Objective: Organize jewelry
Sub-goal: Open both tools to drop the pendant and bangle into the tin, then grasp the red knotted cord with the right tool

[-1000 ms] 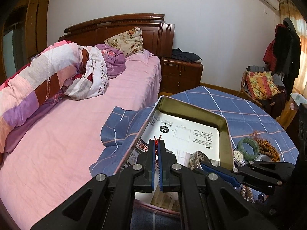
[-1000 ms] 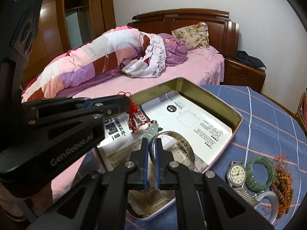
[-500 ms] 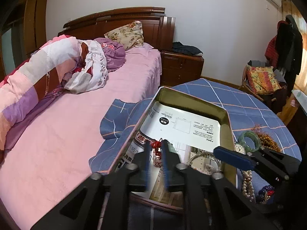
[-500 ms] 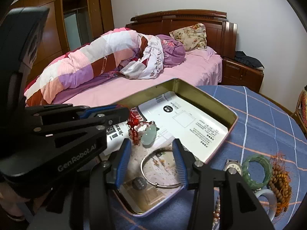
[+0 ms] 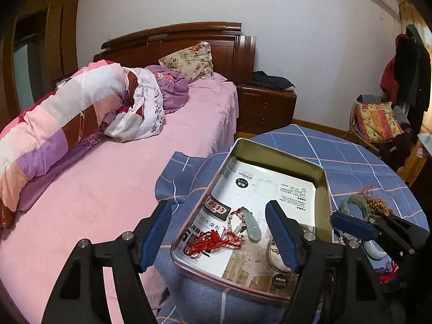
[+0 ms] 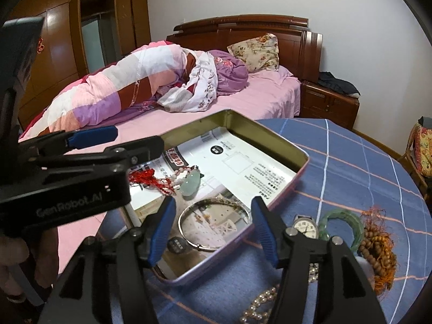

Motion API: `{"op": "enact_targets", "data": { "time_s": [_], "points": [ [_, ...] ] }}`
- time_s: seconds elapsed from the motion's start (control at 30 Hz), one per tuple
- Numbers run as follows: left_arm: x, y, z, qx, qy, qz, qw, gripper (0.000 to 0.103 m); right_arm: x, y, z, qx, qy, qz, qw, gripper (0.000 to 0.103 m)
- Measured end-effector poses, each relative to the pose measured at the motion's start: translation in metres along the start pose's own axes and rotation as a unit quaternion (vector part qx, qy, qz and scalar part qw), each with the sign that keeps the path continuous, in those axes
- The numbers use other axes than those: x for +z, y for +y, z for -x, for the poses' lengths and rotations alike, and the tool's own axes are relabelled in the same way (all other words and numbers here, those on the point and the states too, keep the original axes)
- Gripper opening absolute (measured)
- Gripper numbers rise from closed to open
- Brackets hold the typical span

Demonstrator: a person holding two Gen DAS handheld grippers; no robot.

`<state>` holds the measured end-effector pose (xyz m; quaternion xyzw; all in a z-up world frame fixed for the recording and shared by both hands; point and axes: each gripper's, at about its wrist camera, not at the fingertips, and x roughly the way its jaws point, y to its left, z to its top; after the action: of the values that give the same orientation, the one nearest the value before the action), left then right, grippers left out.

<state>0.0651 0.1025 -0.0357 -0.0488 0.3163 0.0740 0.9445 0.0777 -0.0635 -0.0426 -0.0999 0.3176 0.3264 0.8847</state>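
Observation:
A metal tin lined with printed paper sits on the blue checked table. Inside it lies a pale jade pendant with a red tassel. My left gripper hovers over them with its jaws opening and nothing pressed between the pads. In the right wrist view a silver bangle lies flat in the tin's near corner, by the pendant. My right gripper stands just above the bangle, jaws opening, its pads clear of it. The left gripper reaches in from the left.
Beside the tin on the cloth lie a wristwatch, a green jade bangle, a string of brown beads and a pearl strand. A pink bed borders the table's left. A hand holds the left gripper.
Both grippers went from shut to open. The tasselled pendant left the left gripper and now lies in the tin; the silver bangle left the right gripper and lies flat there.

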Motion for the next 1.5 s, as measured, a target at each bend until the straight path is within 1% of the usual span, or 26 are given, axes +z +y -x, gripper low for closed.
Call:
{"op": "enact_targets", "data": {
  "time_s": [0.2,0.27,0.3,0.37,0.43,0.5,0.57,0.63,0.73,0.8,0.9,1.0,1.1,1.17,1.27,1.43,1.5],
  "points": [
    [-0.002,-0.003,0.001,0.004,0.003,-0.004,1.0,0.072,-0.005,-0.004,0.004,-0.006,0.002,0.001,1.0,0.063],
    [-0.004,-0.005,0.002,0.007,0.002,-0.006,1.0,0.072,-0.008,-0.008,0.008,-0.011,0.004,0.001,1.0,0.065],
    [-0.004,-0.007,0.003,0.012,0.002,-0.009,0.9999,0.072,-0.009,-0.009,0.01,-0.013,0.004,0.001,1.0,0.067],
    [-0.008,-0.011,0.006,0.026,-0.001,-0.019,0.9995,0.072,-0.015,-0.016,0.017,-0.02,0.009,-0.002,1.0,0.068],
    [-0.014,-0.015,0.011,0.026,-0.002,-0.024,0.9994,0.072,-0.021,-0.023,0.025,-0.03,0.015,-0.004,0.999,0.068],
    [-0.019,-0.019,0.015,0.018,0.002,-0.025,0.9995,0.072,-0.034,-0.039,0.041,-0.049,0.019,-0.019,0.998,0.068],
    [-0.026,-0.024,0.02,0.009,0.005,-0.026,0.9996,0.072,-0.05,-0.061,0.058,-0.066,0.02,-0.047,0.997,0.068],
    [-0.032,-0.033,0.025,-0.007,0.004,-0.033,0.9994,0.072,-0.064,-0.078,0.072,-0.086,0.023,-0.07,0.994,0.068],
    [-0.036,-0.051,0.035,-0.017,-0.005,-0.053,0.9984,0.072,-0.087,-0.107,0.098,-0.126,0.031,-0.103,0.986,0.068],
    [-0.038,-0.063,0.04,-0.027,-0.01,-0.062,0.9976,0.072,-0.096,-0.12,0.109,-0.137,0.036,-0.125,0.982,0.068],
    [-0.042,-0.079,0.047,-0.046,-0.01,-0.076,0.996,0.072,-0.105,-0.132,0.118,-0.135,0.044,-0.153,0.978,0.068],
    [-0.046,-0.093,0.047,-0.05,-0.004,-0.092,0.9945,0.072,-0.109,-0.131,0.115,-0.133,0.052,-0.157,0.977,0.067],
    [-0.051,-0.102,0.046,-0.049,-0.001,-0.105,0.9932,0.072,-0.108,-0.122,0.108,-0.104,0.061,-0.153,0.981,0.057],
    [-0.053,-0.105,0.046,-0.052,0.002,-0.107,0.9929,0.072,-0.107,-0.117,0.106,-0.087,0.06,-0.148,0.983,0.056],
    [-0.055,-0.106,0.044,-0.049,0.008,-0.108,0.9929,0.072,-0.106,-0.11,0.104,-0.072,0.059,-0.141,0.986,0.052],
    [-0.057,-0.106,0.044,-0.054,0.008,-0.107,0.9928,0.072,-0.106,-0.1,0.097,-0.056,0.067,-0.136,0.987,0.05],
    [-0.059,-0.106,0.043,-0.057,0.011,-0.105,0.9928,0.072,-0.105,-0.096,0.092,-0.054,0.073,-0.13,0.987,0.048]
  ]
}}
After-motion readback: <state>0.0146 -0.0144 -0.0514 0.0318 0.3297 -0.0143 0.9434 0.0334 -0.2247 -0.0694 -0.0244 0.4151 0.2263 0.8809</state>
